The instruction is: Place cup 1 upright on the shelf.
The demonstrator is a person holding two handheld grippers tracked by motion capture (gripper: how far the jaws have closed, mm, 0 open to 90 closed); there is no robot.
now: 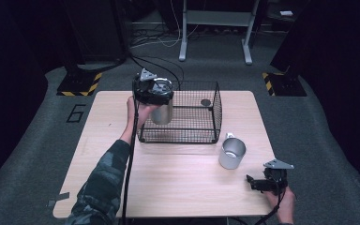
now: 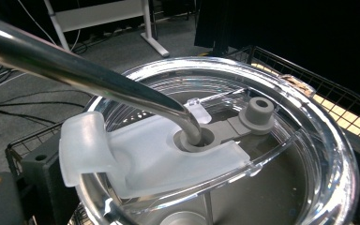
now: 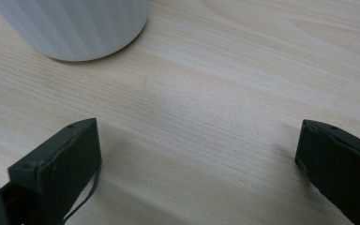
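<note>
Standing over the table, the high view shows a pale wooden tabletop [image 1: 168, 183] with a black wire basket [image 1: 194, 133] toward its far side. The left gripper [image 1: 153, 92] is held above the basket's left end, clamped on a steel tumbler [image 1: 161, 114] that hangs upright — its long axis vertical, its mouth up toward the gripper. The tumbler's body sits just inside the basket's left wall, off the basket floor as far as I can tell. Near the table's right front edge the right gripper [image 1: 258, 183] rests low, well apart from the basket, with a white ribbed mug [image 1: 232, 153] between them, upright and just beside the basket's front right corner.

The left gripper view looks down on the tumbler's clear plastic lid [image 2: 309, 140], round and glossy, with a frosted sliding tab [image 2: 136, 159] across it and a grey rubber plug [image 2: 260, 110]. A polished metal straw [image 2: 75, 70] rises from the lid's middle hole and slants toward the upper left. One dark pad shows at the lower left, against the rim.

The right gripper view shows the two black jaws spread wide, pinching nothing — only bare wood grain between them, and the mug's [image 3: 75, 28] matt fluted base beyond.
</note>
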